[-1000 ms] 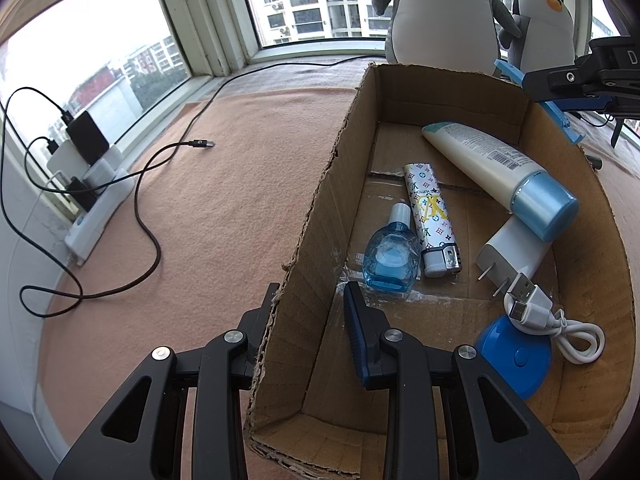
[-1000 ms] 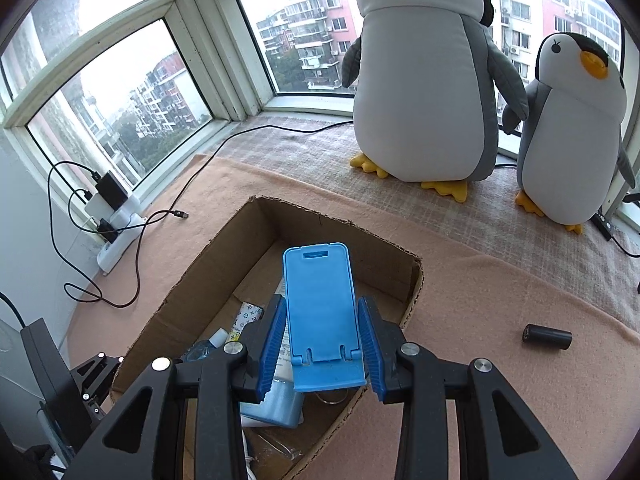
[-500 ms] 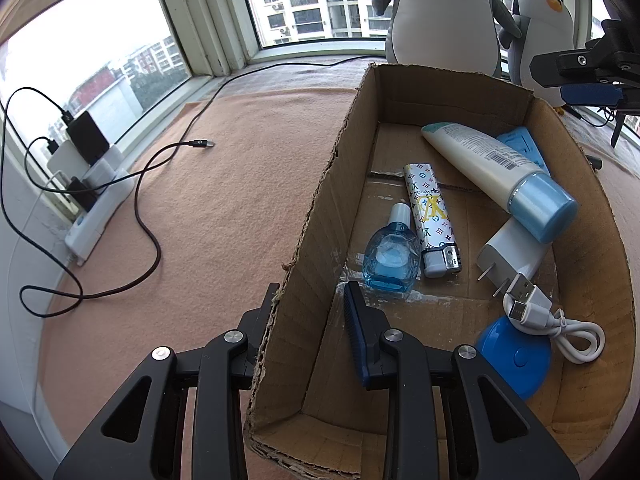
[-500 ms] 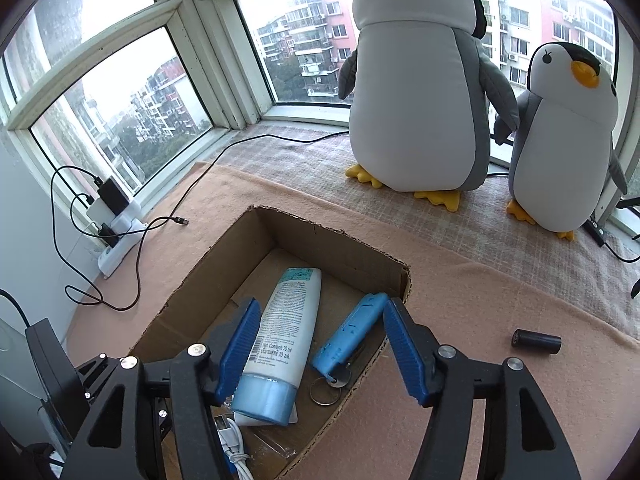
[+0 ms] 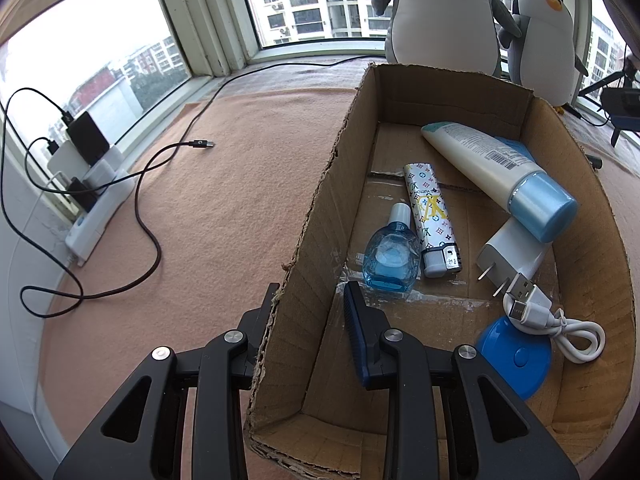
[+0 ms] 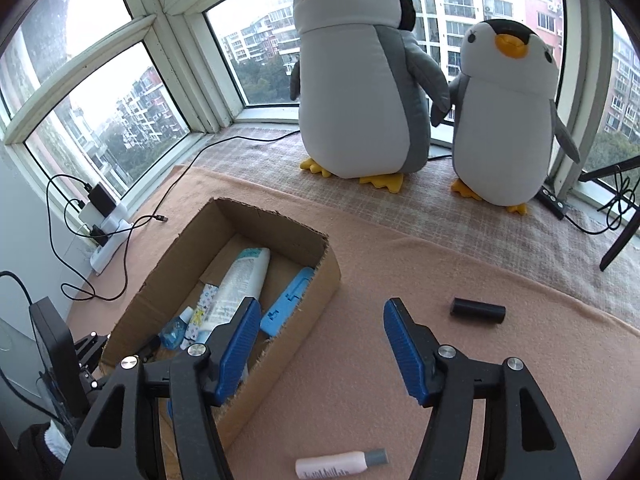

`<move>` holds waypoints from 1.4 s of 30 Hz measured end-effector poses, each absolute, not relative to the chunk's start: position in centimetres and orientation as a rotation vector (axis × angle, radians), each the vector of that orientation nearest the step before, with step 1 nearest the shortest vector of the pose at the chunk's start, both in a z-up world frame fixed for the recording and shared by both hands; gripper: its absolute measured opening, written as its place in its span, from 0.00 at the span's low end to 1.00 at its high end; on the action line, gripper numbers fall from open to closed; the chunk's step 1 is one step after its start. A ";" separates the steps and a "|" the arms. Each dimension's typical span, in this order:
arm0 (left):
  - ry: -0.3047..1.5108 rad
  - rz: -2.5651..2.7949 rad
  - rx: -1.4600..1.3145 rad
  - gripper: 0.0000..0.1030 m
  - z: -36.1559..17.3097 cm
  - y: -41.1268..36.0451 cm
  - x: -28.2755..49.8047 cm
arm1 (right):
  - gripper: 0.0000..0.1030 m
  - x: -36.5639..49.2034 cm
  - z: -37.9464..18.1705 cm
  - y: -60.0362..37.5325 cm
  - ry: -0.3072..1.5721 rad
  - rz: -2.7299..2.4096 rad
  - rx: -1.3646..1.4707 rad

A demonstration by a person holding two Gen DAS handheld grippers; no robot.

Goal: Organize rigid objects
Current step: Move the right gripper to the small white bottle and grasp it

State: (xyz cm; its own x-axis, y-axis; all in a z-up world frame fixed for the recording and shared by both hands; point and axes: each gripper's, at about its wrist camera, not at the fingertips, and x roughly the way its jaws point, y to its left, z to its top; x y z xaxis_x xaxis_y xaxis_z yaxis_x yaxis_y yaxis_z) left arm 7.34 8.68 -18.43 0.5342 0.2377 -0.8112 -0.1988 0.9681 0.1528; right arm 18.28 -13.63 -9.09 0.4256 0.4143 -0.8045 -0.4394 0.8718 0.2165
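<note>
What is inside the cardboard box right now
The box holds a lotion tube, lighter, small blue bottle, charger plug, white cable, blue disc, and a blue stand partly hidden under the tube.

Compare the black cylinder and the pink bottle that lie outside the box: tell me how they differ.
The black cylinder is plain dark all over; the pink bottle is pale pink with a grey cap and printed text. The cylinder lies ahead of the open right gripper, toward the penguins; the bottle lies at the near edge of the view, below the fingers. The cylinder looks stubbier, the bottle slimmer. Both lie on their sides on the mat, outside the cardboard box.
</note>
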 end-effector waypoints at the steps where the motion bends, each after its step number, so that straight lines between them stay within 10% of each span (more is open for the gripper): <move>1: 0.973 0.260 0.043 0.27 -18.4 8.7 7.3 | 0.58 17.9 -9.2 -14.2 1.006 0.534 -0.031; 42: 0.970 0.251 0.034 0.27 -18.5 8.5 7.3 | 0.36 13.3 -17.4 -13.8 1.326 0.385 -0.046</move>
State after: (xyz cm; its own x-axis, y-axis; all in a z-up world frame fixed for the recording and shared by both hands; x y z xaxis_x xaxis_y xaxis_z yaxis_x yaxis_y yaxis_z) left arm 7.34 8.51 -18.49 0.5388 0.2264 -0.8114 -0.1962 0.9705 0.1404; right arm 13.27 -13.83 -17.38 0.1891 0.2478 -0.9502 -0.2992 0.9362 0.1846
